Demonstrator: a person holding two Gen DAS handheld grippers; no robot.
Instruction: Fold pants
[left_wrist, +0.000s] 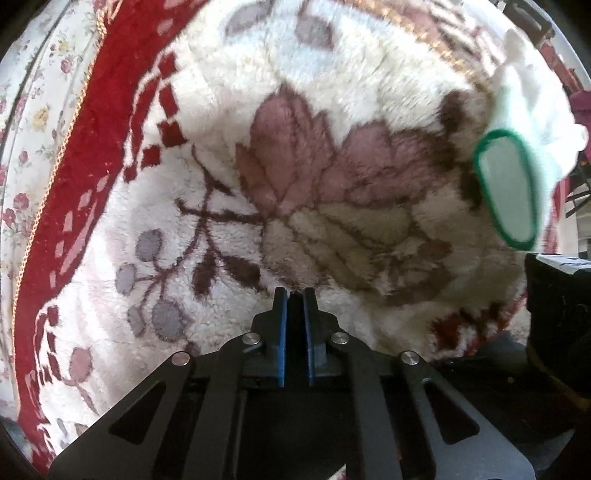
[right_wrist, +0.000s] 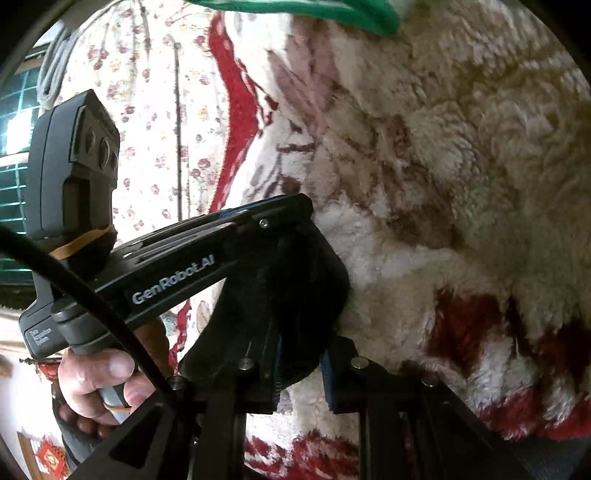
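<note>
The pants are a small white garment with green trim (left_wrist: 517, 147), lying at the far right of the fleece blanket in the left wrist view; its green edge (right_wrist: 332, 11) shows at the top of the right wrist view. My left gripper (left_wrist: 294, 295) is shut and empty, low over the blanket, well left of the pants. It also shows in the right wrist view (right_wrist: 258, 214), held by a hand. My right gripper (right_wrist: 303, 365) is open, with a black glove-like cloth (right_wrist: 295, 295) in front of its left finger; its body (left_wrist: 554, 314) shows at the left wrist view's right edge.
A thick cream fleece blanket with a flower pattern (left_wrist: 295, 166) and red border (left_wrist: 74, 166) covers the bed. A floral sheet (left_wrist: 33, 110) lies beyond the border. A window (right_wrist: 14, 147) is at the left.
</note>
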